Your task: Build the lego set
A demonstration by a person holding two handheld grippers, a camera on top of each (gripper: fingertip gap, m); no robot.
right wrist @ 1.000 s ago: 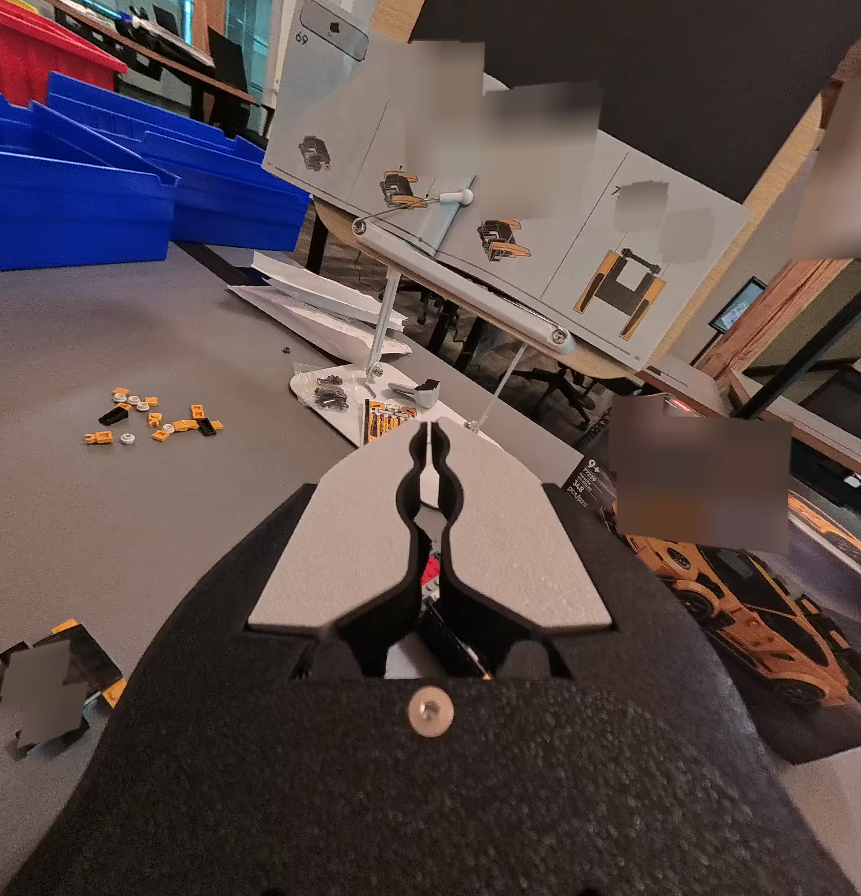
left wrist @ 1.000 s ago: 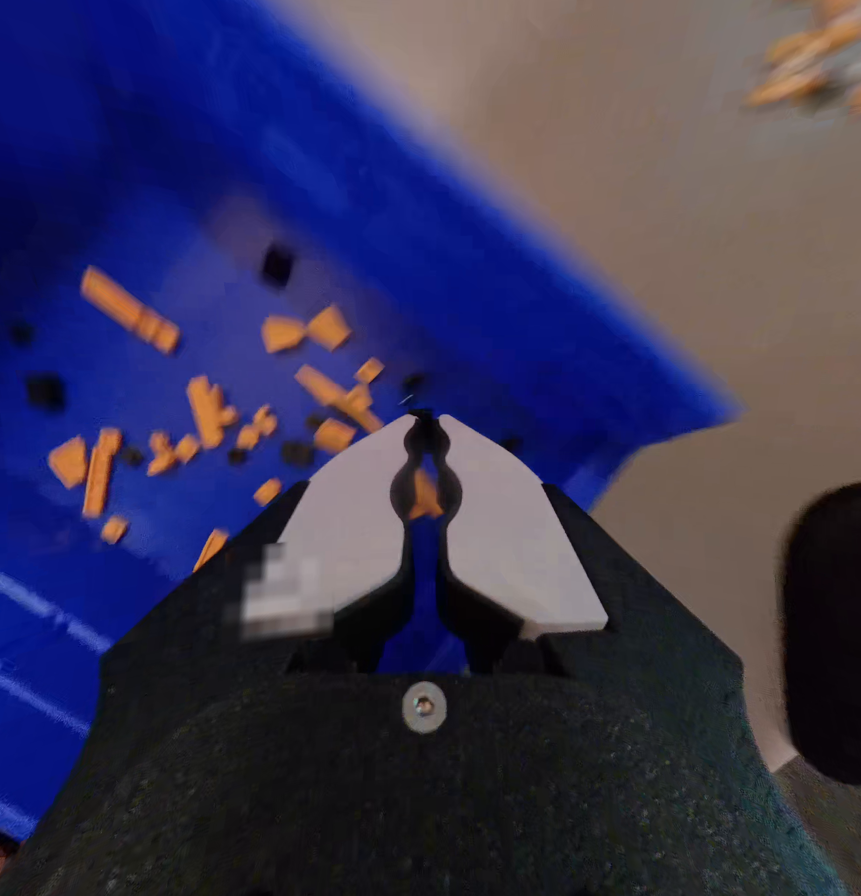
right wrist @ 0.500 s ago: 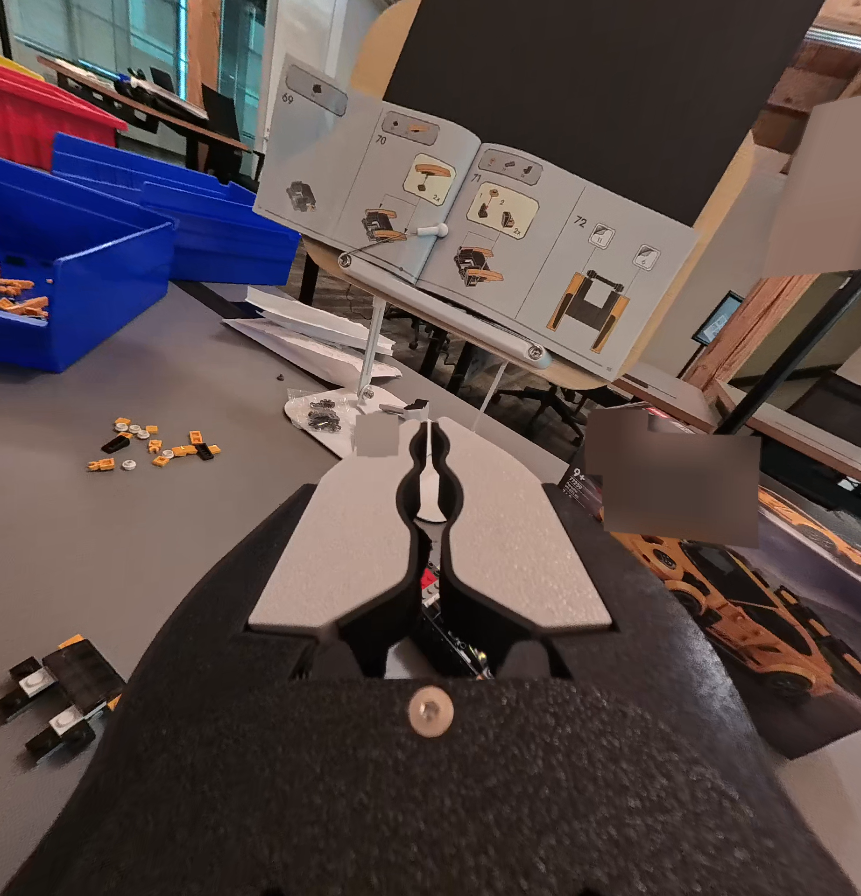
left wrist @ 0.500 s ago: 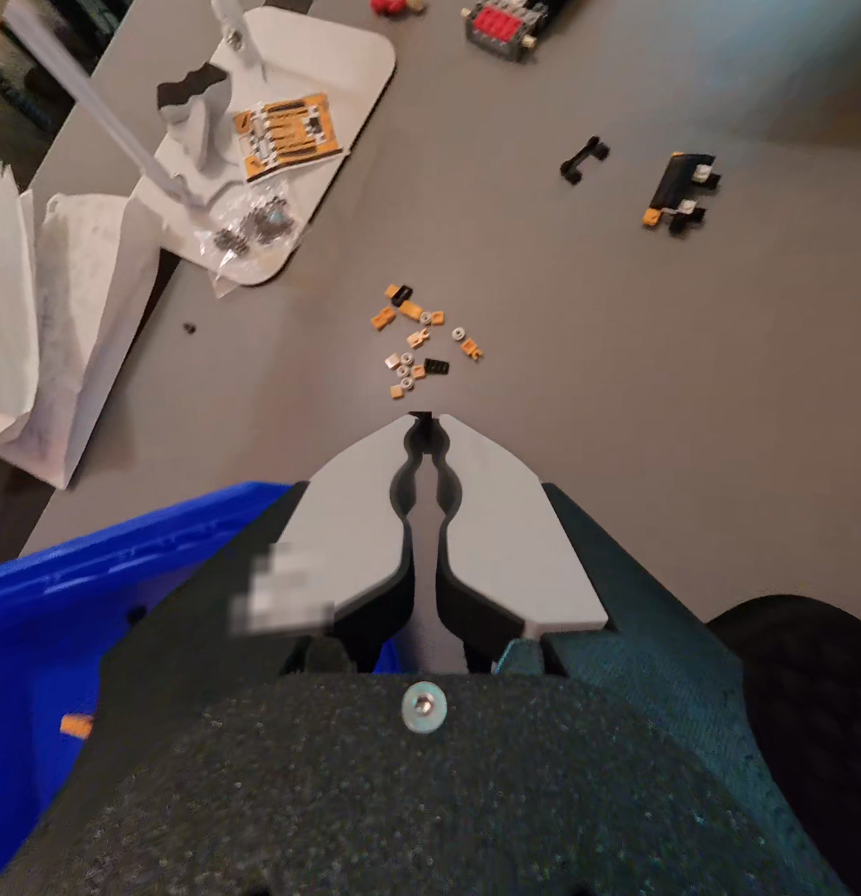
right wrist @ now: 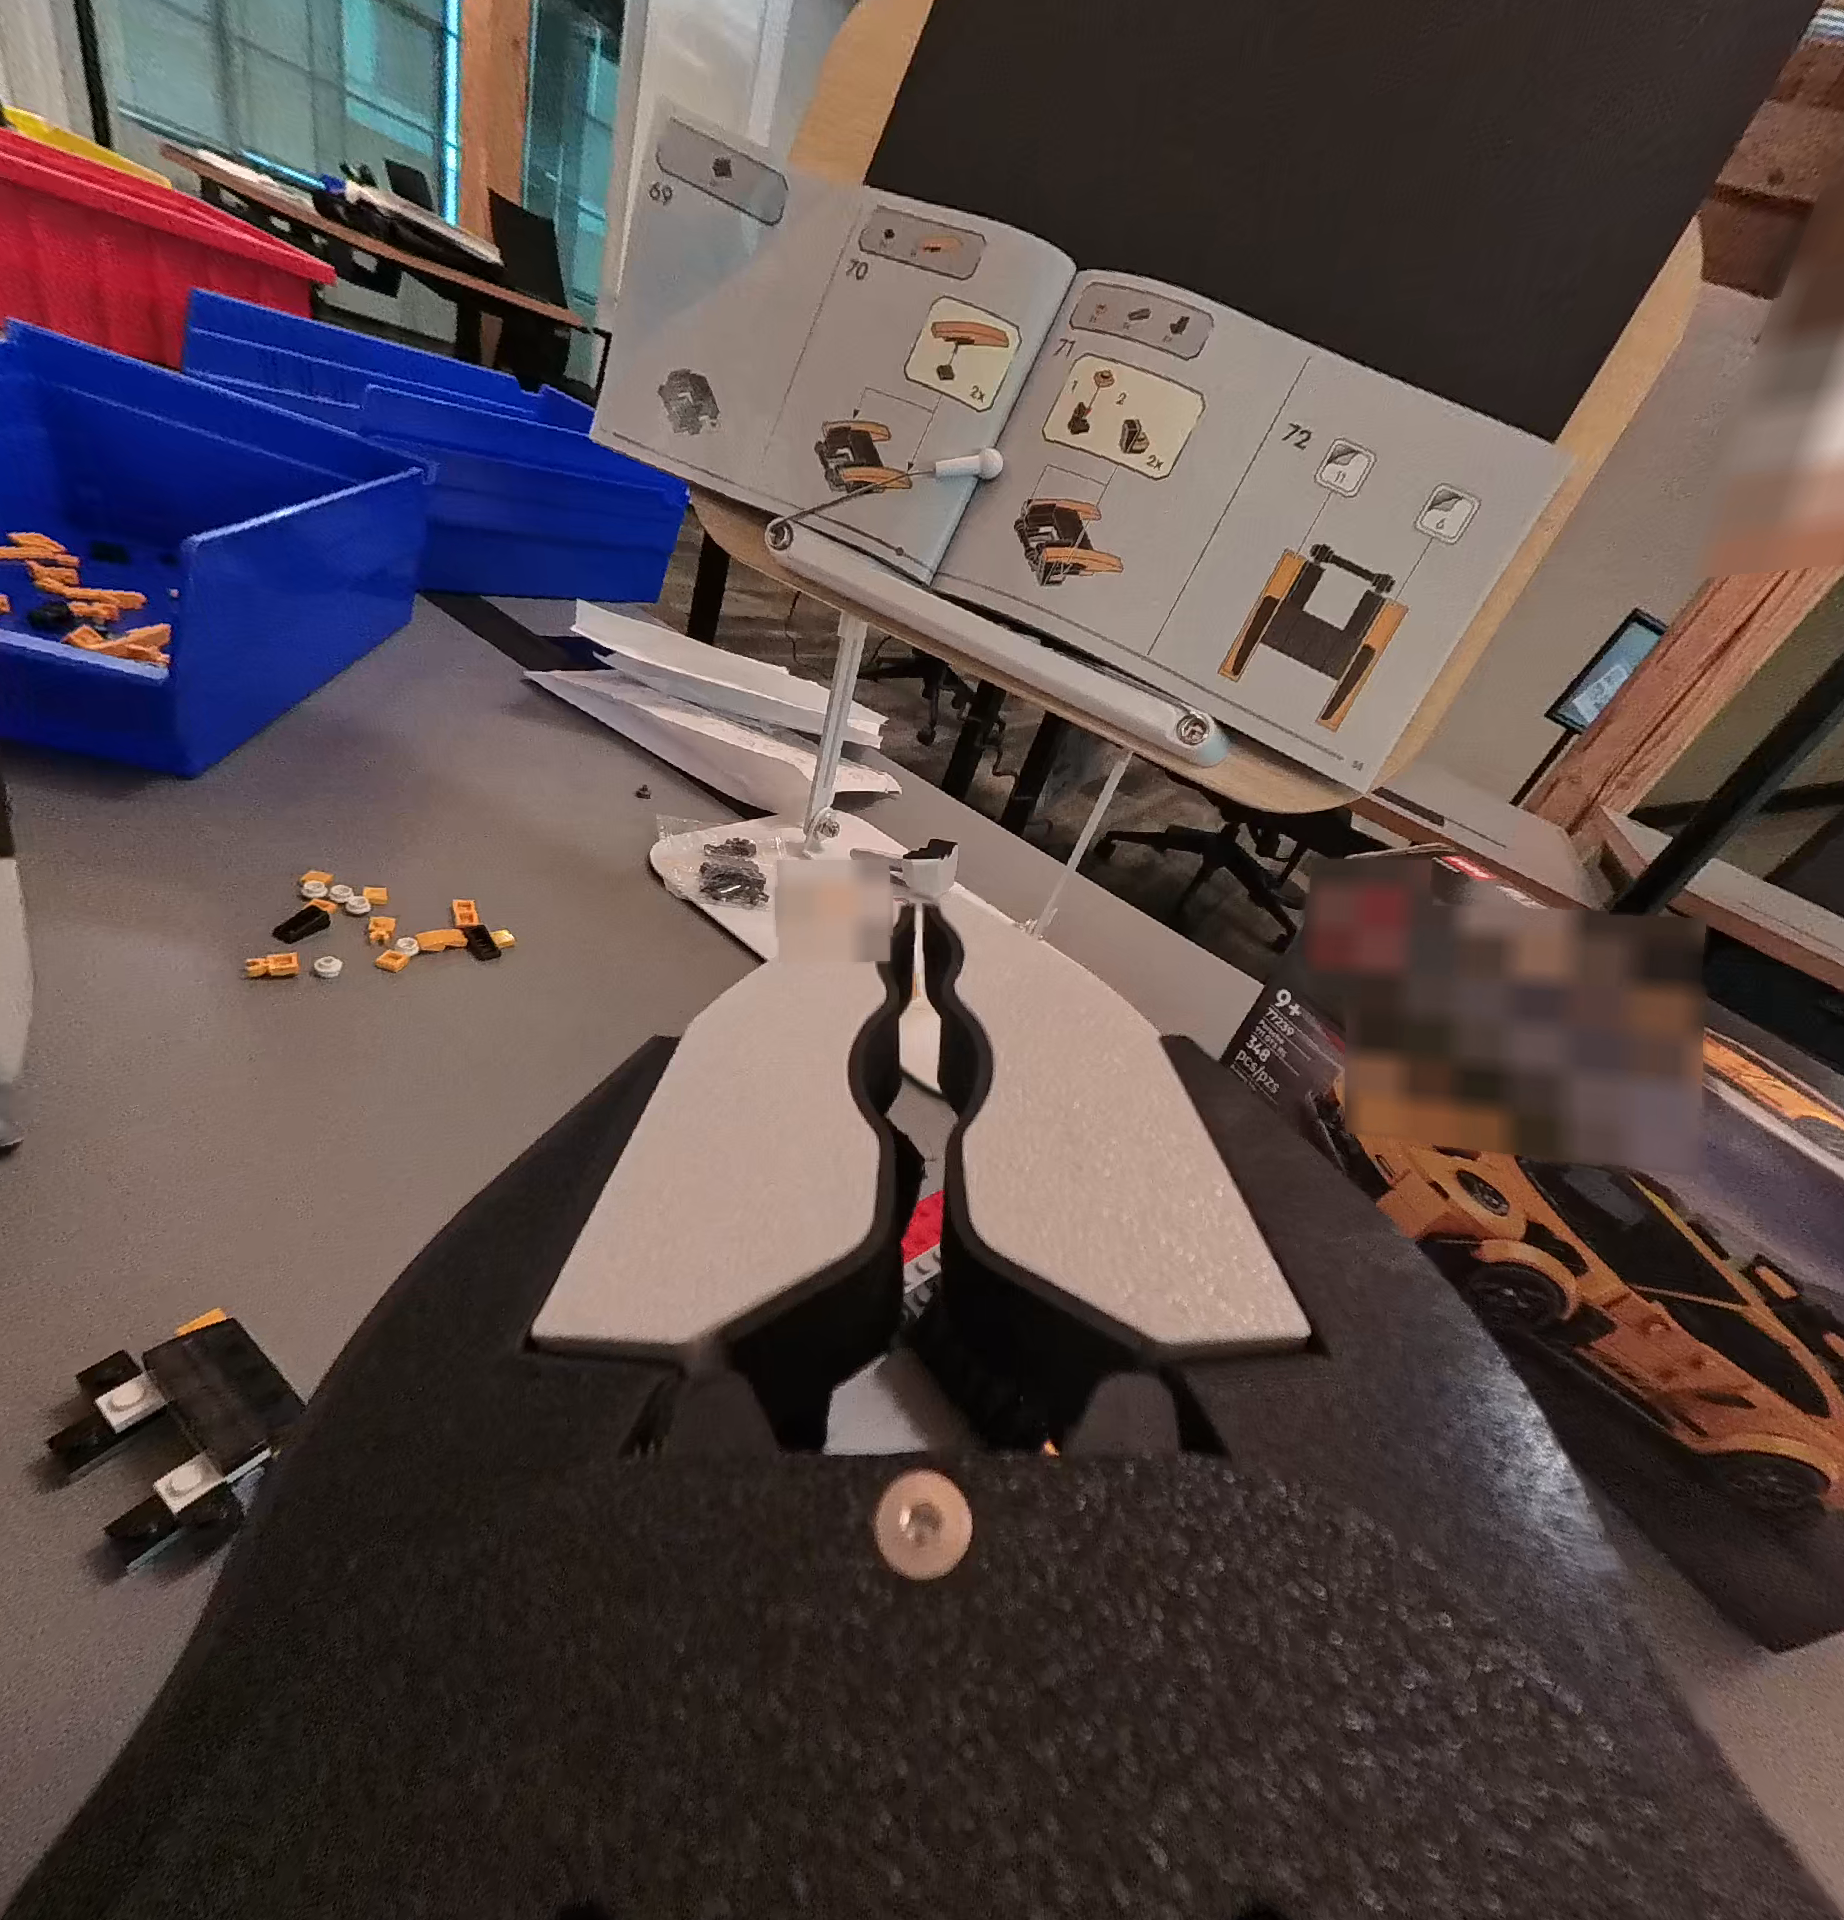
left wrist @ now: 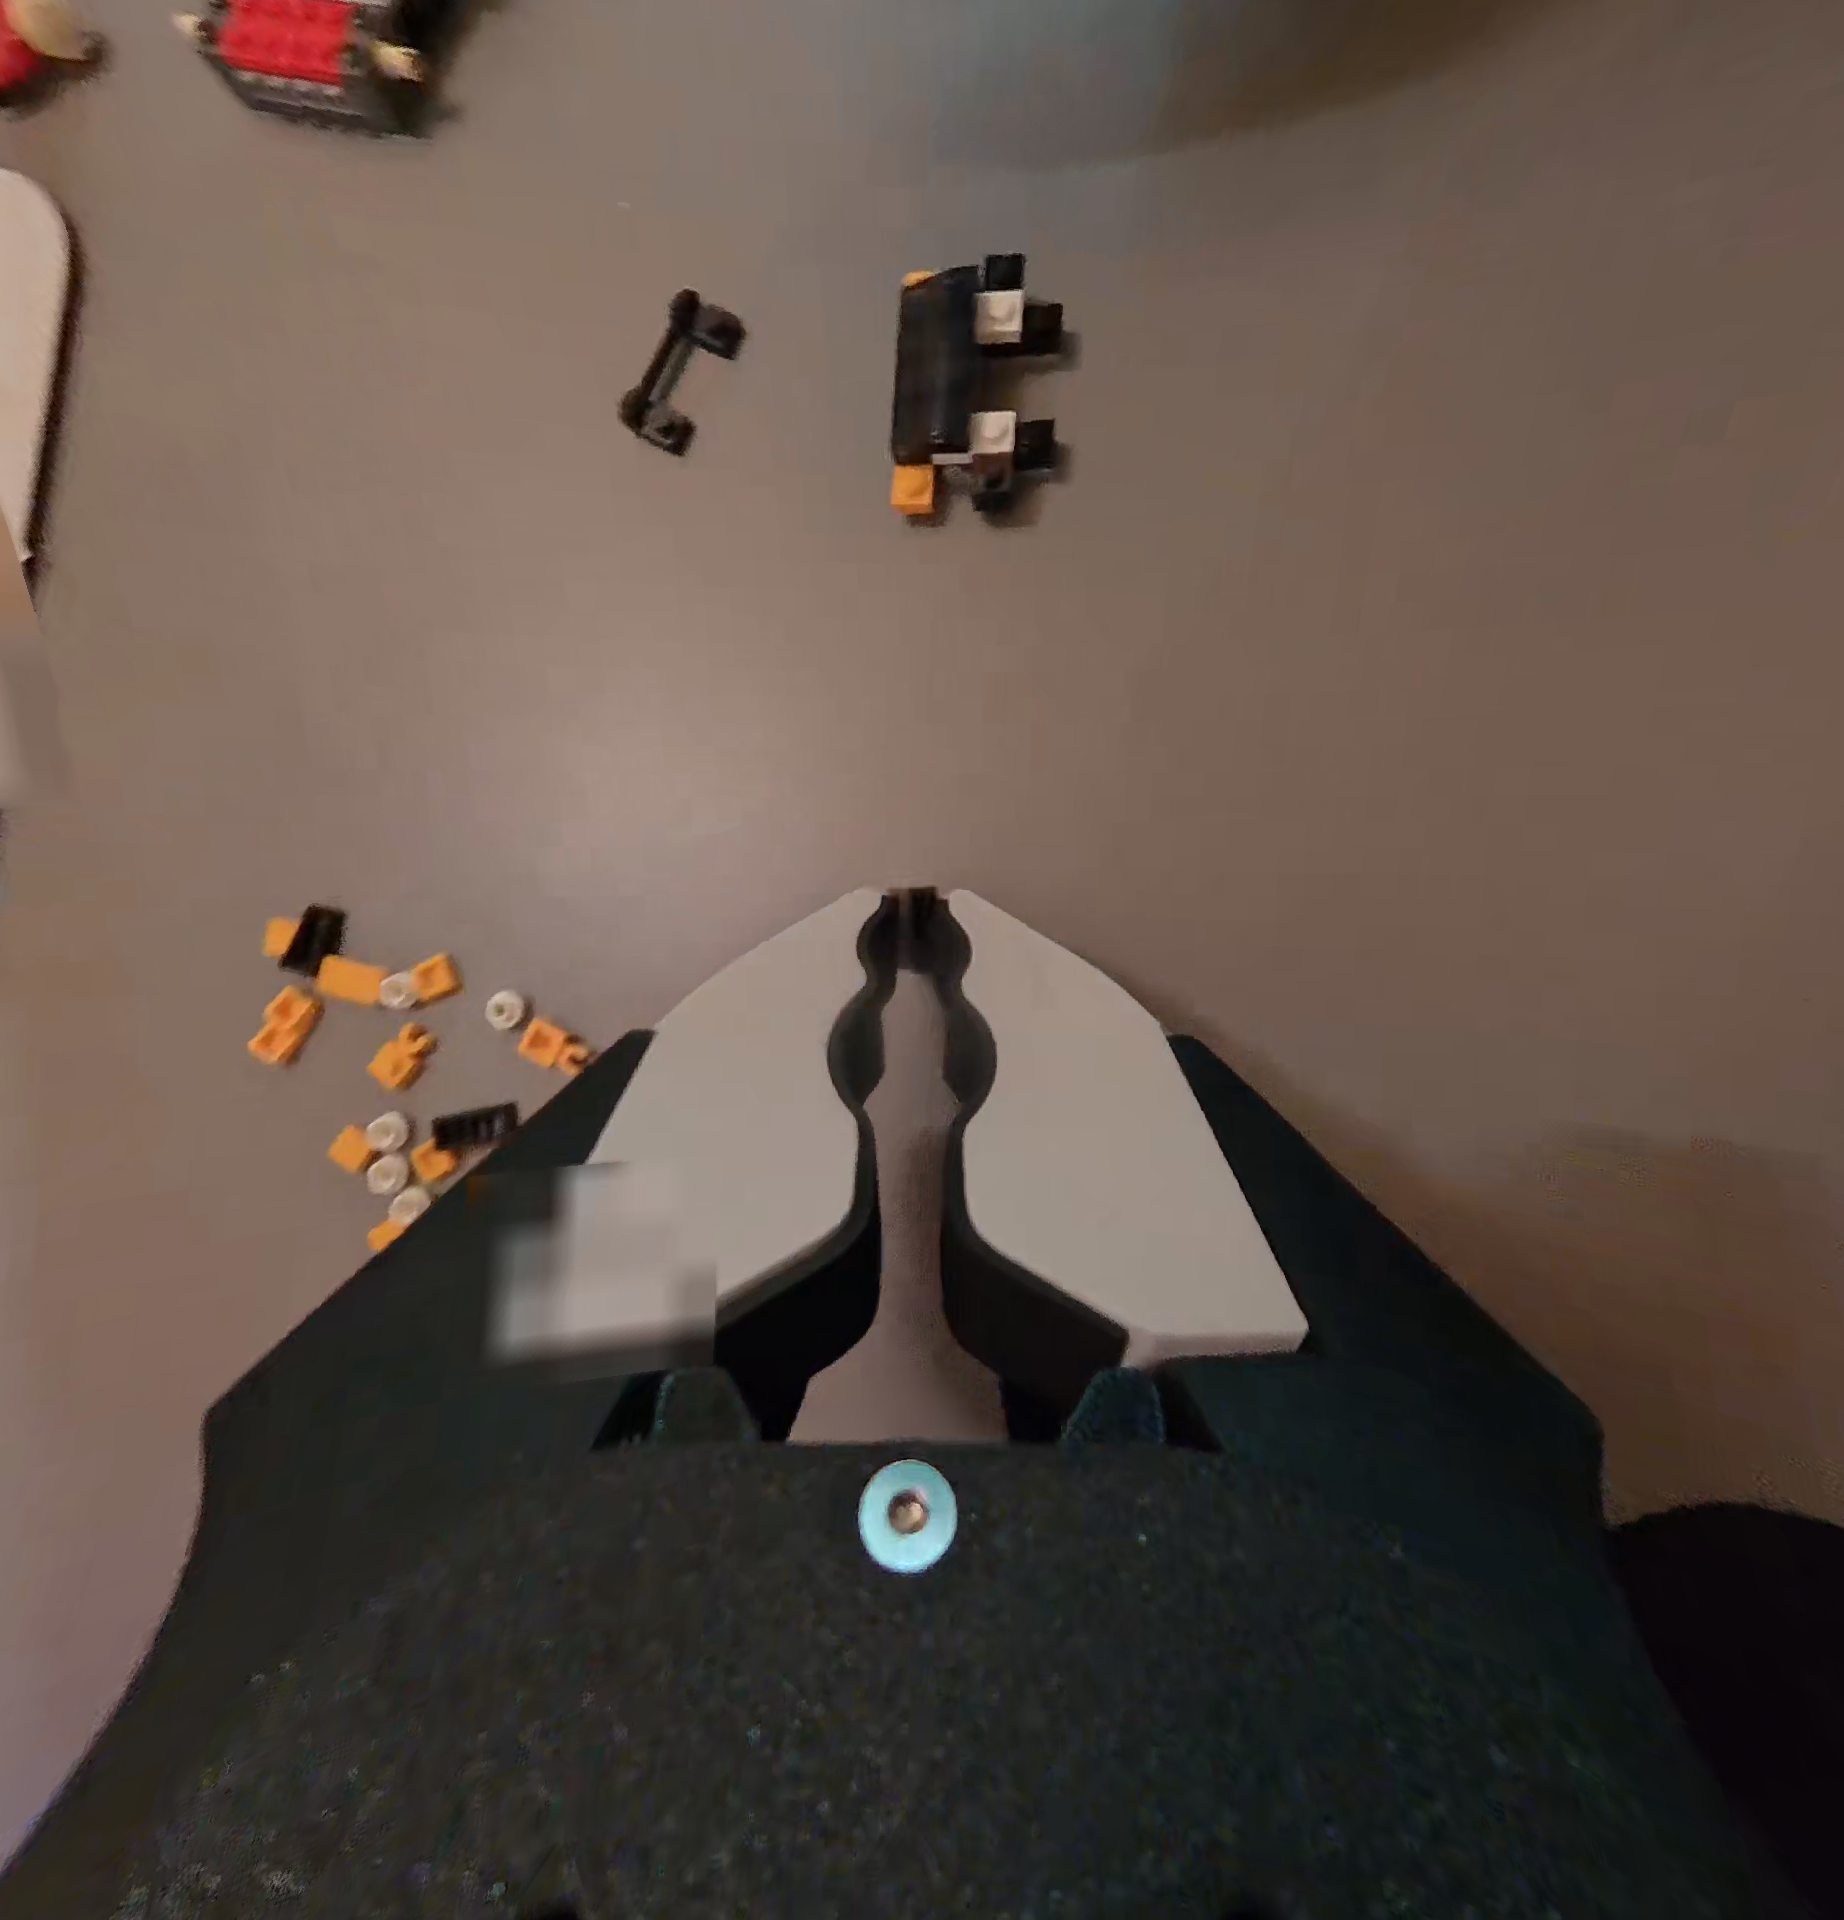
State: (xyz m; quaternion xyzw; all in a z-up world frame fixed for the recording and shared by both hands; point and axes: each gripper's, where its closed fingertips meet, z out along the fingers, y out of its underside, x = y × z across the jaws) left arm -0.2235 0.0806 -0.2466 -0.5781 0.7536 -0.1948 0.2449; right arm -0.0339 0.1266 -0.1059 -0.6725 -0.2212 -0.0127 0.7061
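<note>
Left to right on the grey table [left wrist: 1313, 727]: loose orange and black pieces [left wrist: 398, 1060]; left gripper [left wrist: 915, 900], tips pinching a tiny black piece [left wrist: 915, 896]; black sub-assembly [left wrist: 975, 384] beyond; right gripper [right wrist: 919, 940], tips together, apparently empty, before the instruction booklet [right wrist: 1053, 436].

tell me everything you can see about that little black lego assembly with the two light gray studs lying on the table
The black lego assembly is a small plastic sub-build: a long, glossy black body with two black arms sticking out of one long side, each bearing a light gray one-stud piece. An orange piece sits at one end corner. It lies flat on the gray table, apart from the loose black clip piece beside it. Nothing grips or touches it; the right wrist view shows it too.
</note>
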